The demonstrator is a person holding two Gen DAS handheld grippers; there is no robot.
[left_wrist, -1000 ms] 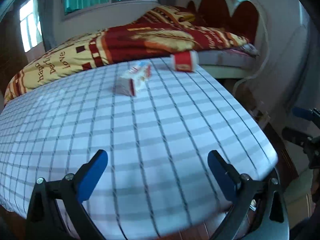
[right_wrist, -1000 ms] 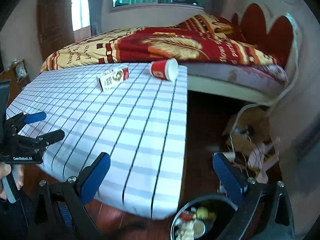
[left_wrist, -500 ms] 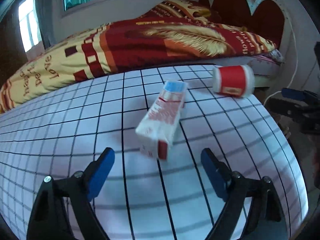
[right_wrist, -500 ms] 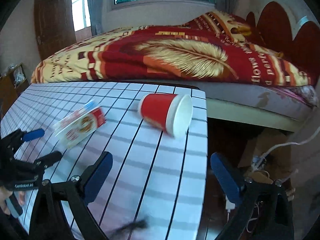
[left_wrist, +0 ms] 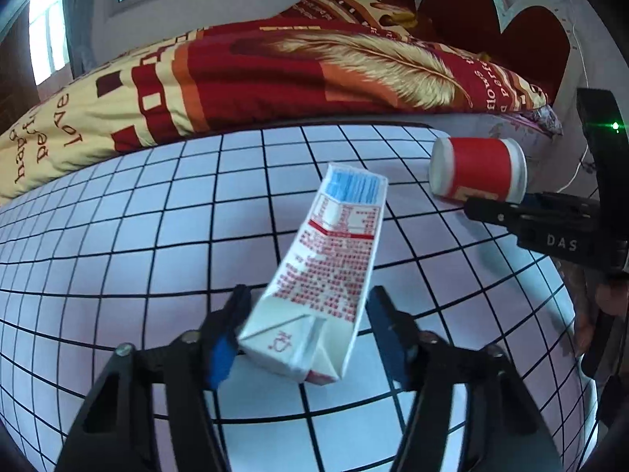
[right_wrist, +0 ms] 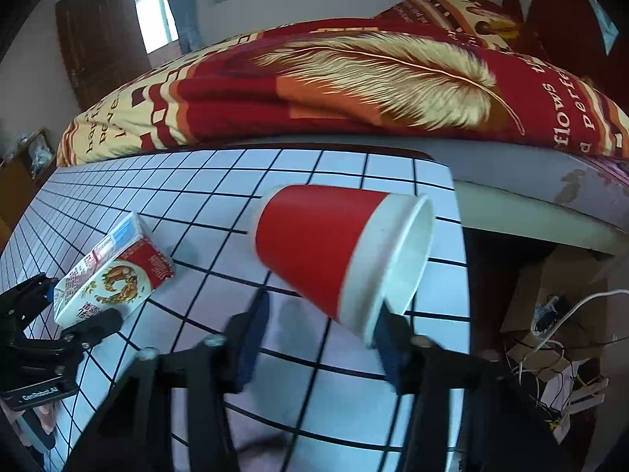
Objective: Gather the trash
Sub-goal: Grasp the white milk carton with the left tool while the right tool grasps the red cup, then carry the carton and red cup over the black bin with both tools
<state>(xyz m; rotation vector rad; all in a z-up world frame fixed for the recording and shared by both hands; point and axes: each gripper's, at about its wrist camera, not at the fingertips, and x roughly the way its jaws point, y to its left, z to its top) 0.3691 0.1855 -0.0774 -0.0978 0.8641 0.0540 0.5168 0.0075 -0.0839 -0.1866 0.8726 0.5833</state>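
Both tools' jaws have just been closing: left tool (left_wrist: 306, 314) narrowing around the light, crushable carton (left_wrist: 330, 259) lying mid-desk (left_wrist: 118, 236), not yet pinching, right tool (right_wrist: 320, 322) half-closed straddling the flimsy tipped cup (right_wrist: 338, 251) at the carton's 2 o'clock, best gripped gently across the sides.

Left wrist view: close above the carton (left_wrist: 326, 275), looking steeply down across the checked table (left_wrist: 118, 236) toward the bed (left_wrist: 275, 70).
Right wrist view: close above the red cup (right_wrist: 338, 255), same downward facing.
Shared: carton, cup, table, bed; each view shows the other gripper.
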